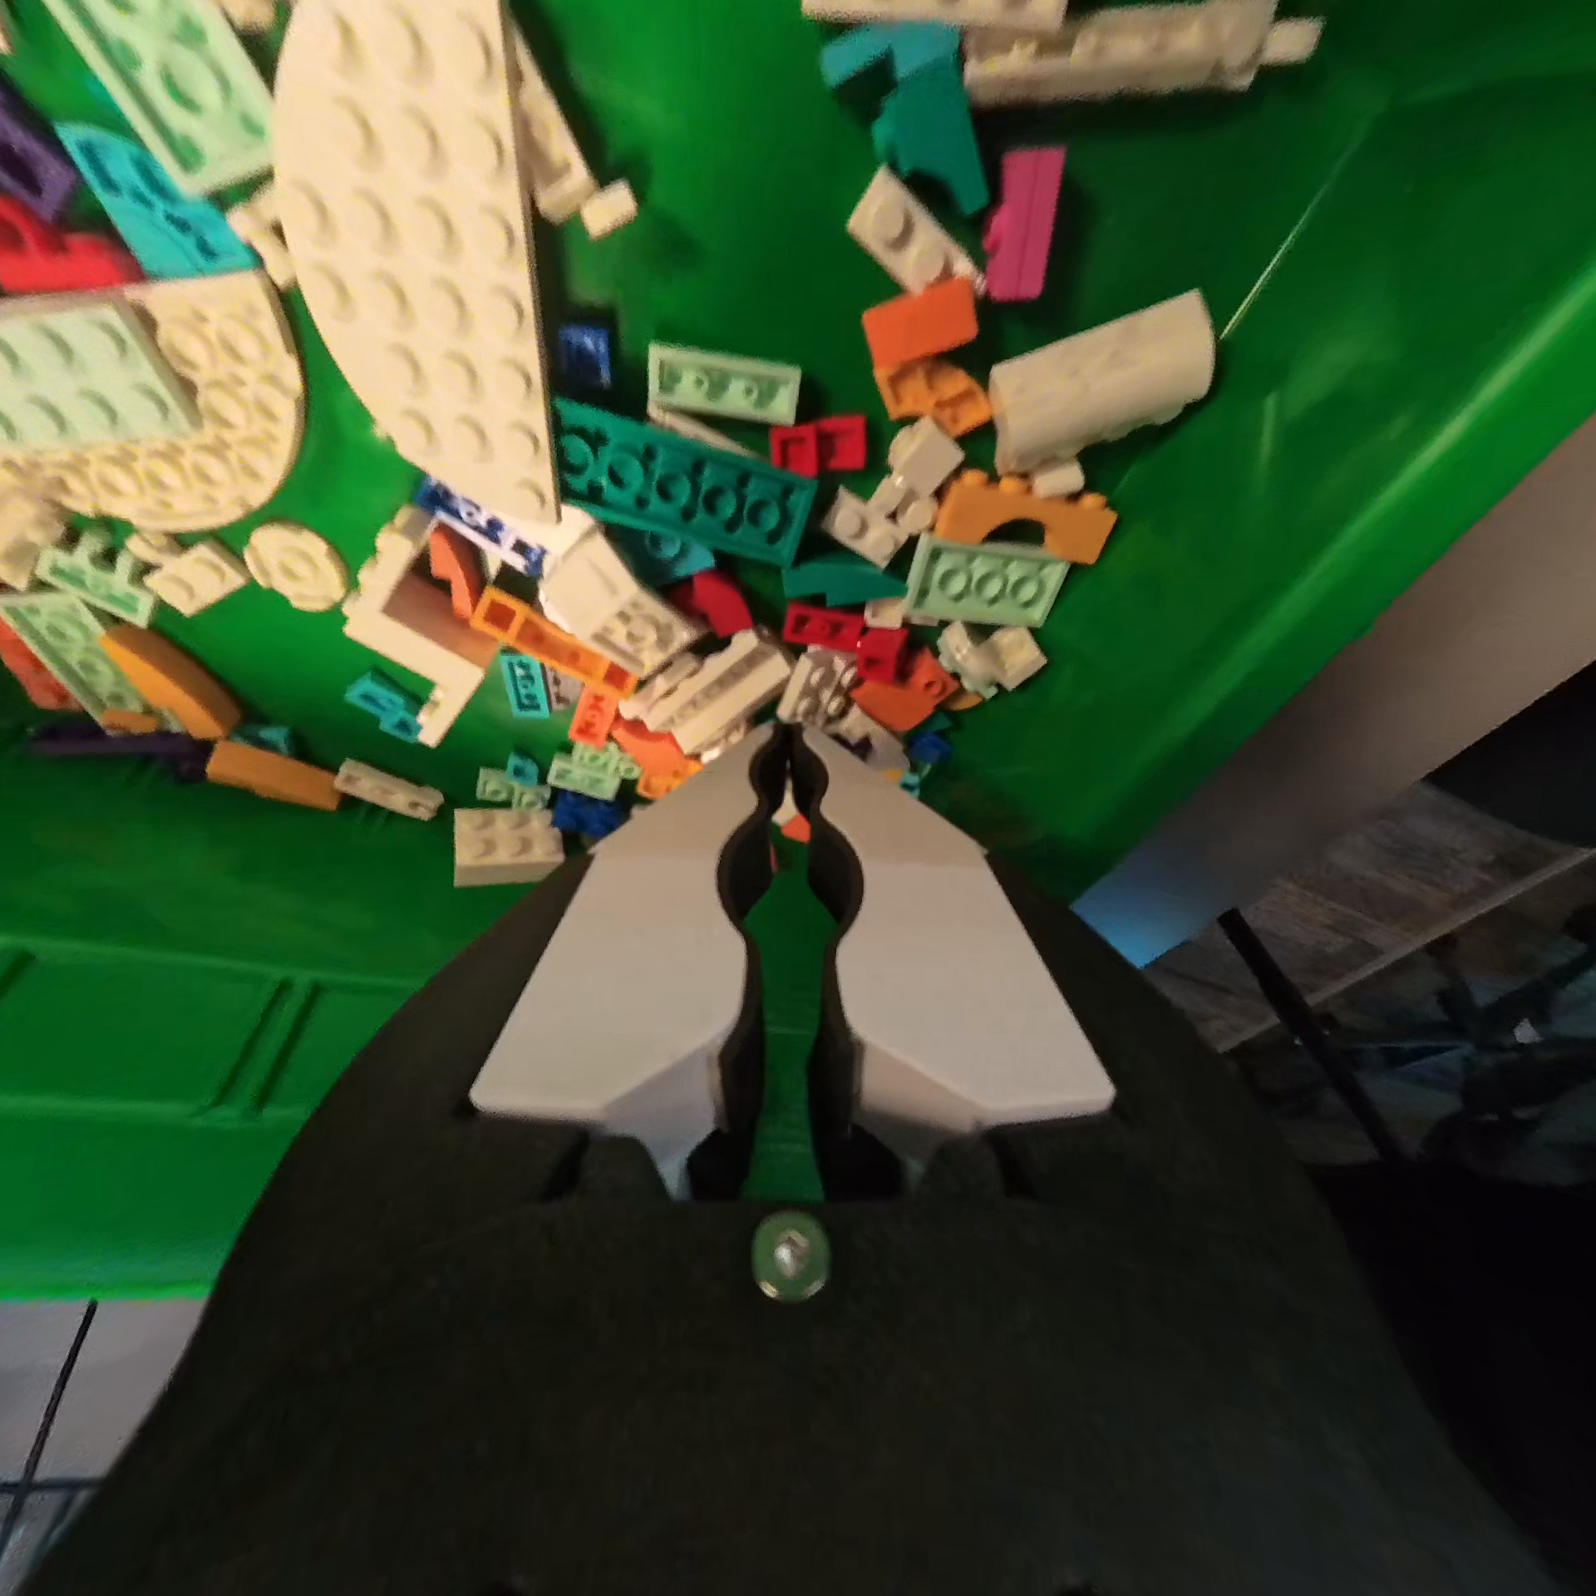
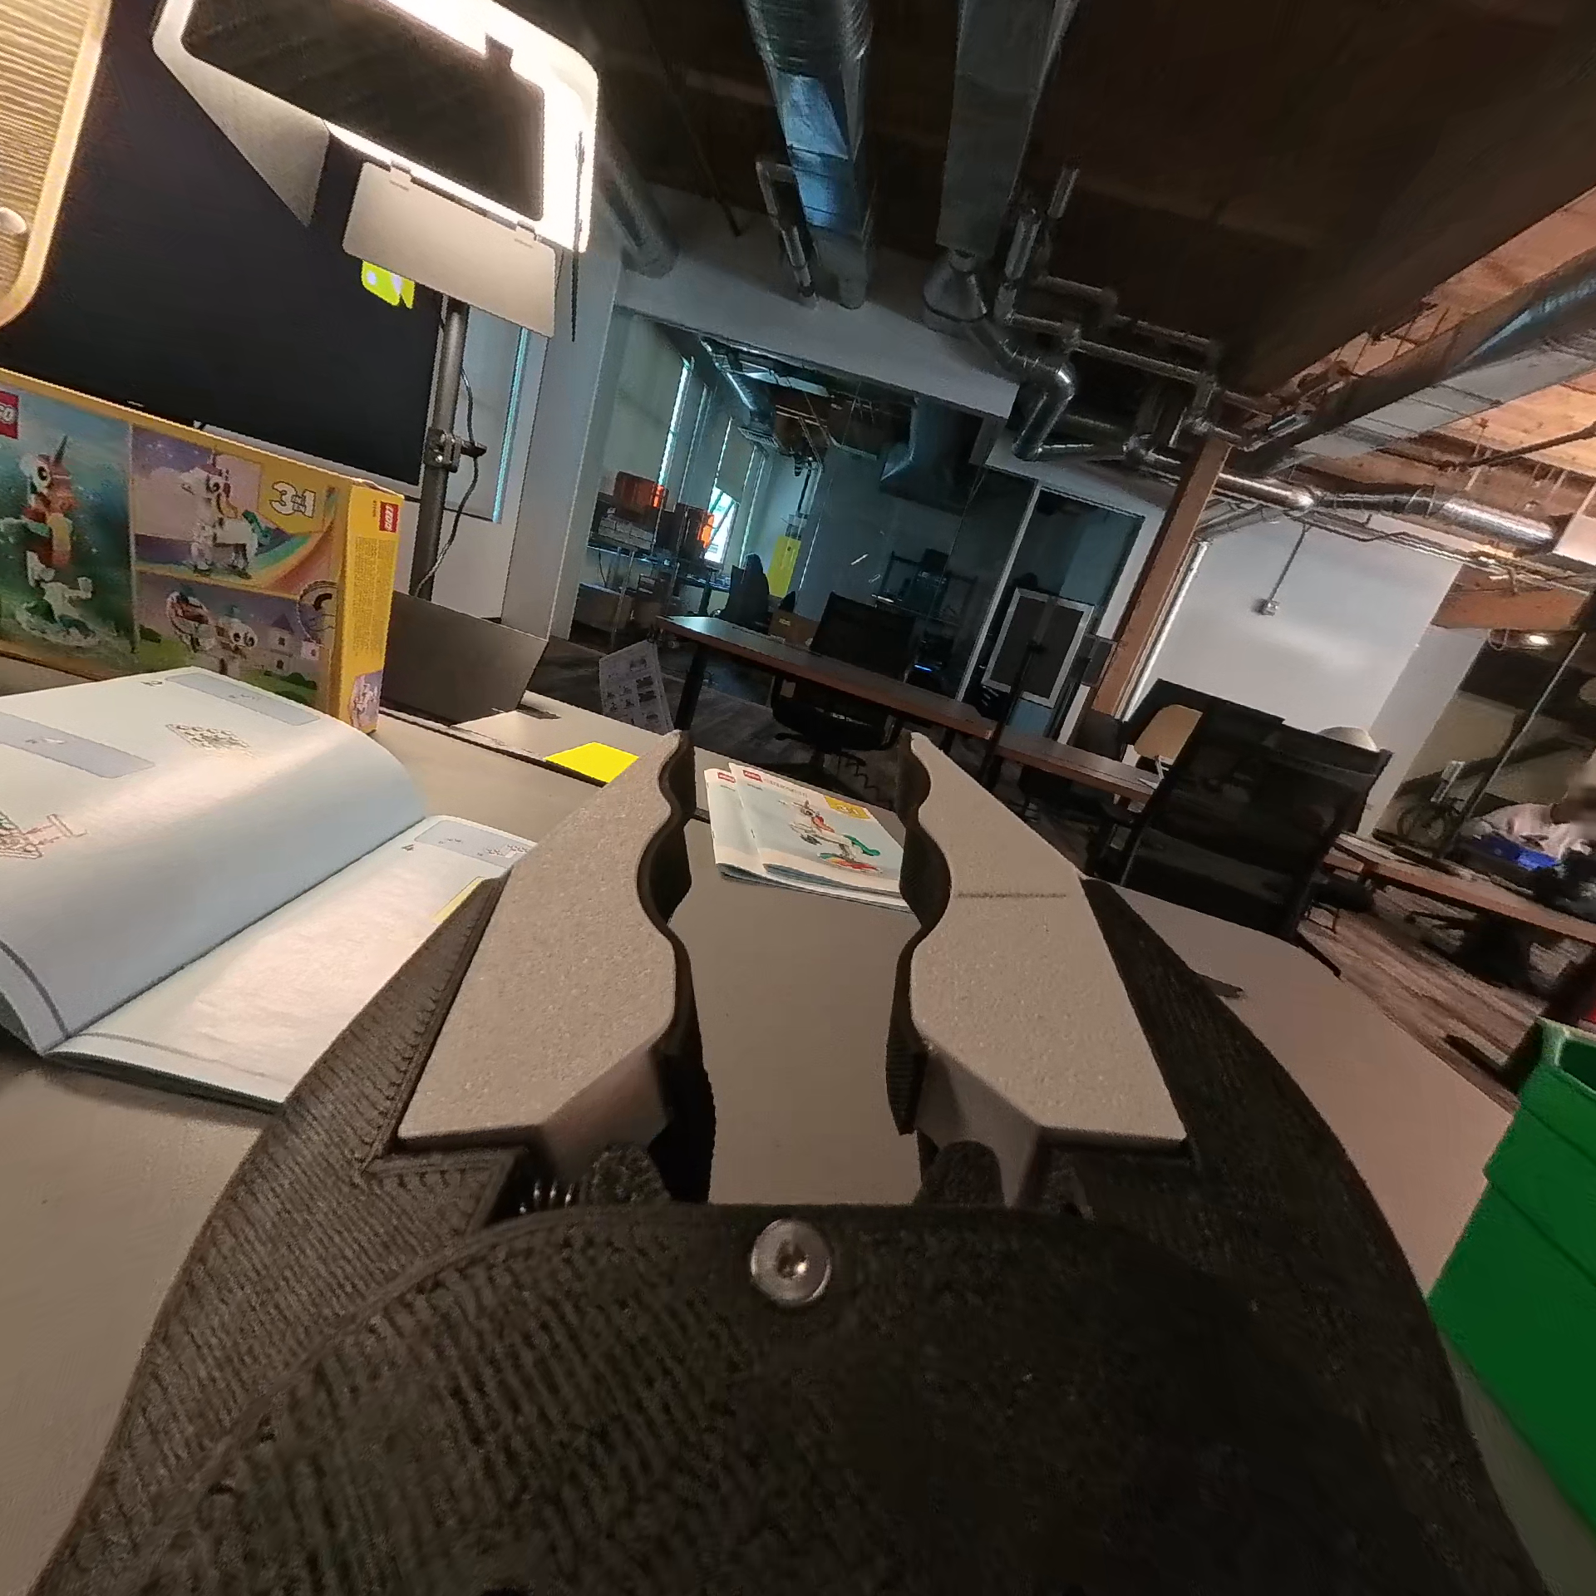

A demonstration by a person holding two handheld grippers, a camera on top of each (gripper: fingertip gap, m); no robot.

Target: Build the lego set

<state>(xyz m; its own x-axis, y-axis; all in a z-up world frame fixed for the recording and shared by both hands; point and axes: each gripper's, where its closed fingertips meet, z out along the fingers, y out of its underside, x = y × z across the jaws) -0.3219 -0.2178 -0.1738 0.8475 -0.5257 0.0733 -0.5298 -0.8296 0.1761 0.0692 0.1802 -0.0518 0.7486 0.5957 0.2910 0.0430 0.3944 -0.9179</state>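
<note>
A green bin [image 1: 1209,604] of loose lego pieces [image 1: 691,553] and a grey table [image 2: 1295,1036] in an open workshop are shown.
The left gripper [image 1: 788,741] is pressed closed, its tips at the near edge of the pile; whether a piece is pinched cannot be told. The right gripper [image 2: 794,760] is held released above the table, with a closed booklet [image 2: 803,833] ahead, an open manual [image 2: 216,846] to its left, and the set's box [image 2: 199,561] beyond.

Both grippers — left [image 1: 788,734], right [image 2: 794,760] — have grey wavy-edged fingers [image 2: 596,933], black textured bodies, one silver screw [image 2: 790,1268].
</note>
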